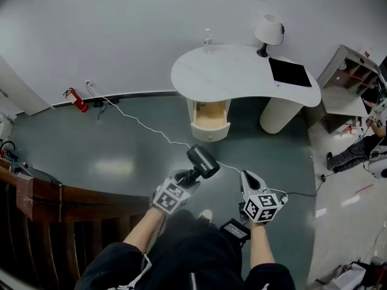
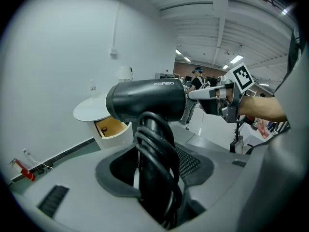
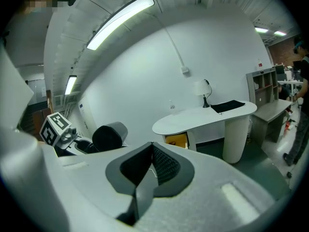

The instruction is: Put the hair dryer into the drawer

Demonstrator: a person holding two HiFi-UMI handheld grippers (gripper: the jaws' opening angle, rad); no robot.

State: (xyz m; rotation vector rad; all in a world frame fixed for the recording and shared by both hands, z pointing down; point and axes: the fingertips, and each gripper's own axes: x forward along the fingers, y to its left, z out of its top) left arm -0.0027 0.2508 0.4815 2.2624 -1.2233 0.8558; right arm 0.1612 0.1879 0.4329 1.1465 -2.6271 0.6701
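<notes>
- straight ahead, well apart from both grippers: the open drawer (image 1: 210, 132) under the desk (image 1: 242, 71).
- left gripper (image 1: 186, 179) clamps the dryer (image 1: 202, 161) by its handle, barrel crosswise; right gripper (image 1: 247, 177) has jaws together, empty.

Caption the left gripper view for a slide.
Left claw grips a black hair dryer by its cord-wrapped handle, the open drawer ahead.

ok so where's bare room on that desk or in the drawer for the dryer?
Desk top: bare across the left and middle, between the bottle at the back edge and the black pad. The right end is crowded, with the pad and the lamp. The drawer is open and looks mostly bare. There is one small dark spot inside; can't tell what it is.
</notes>
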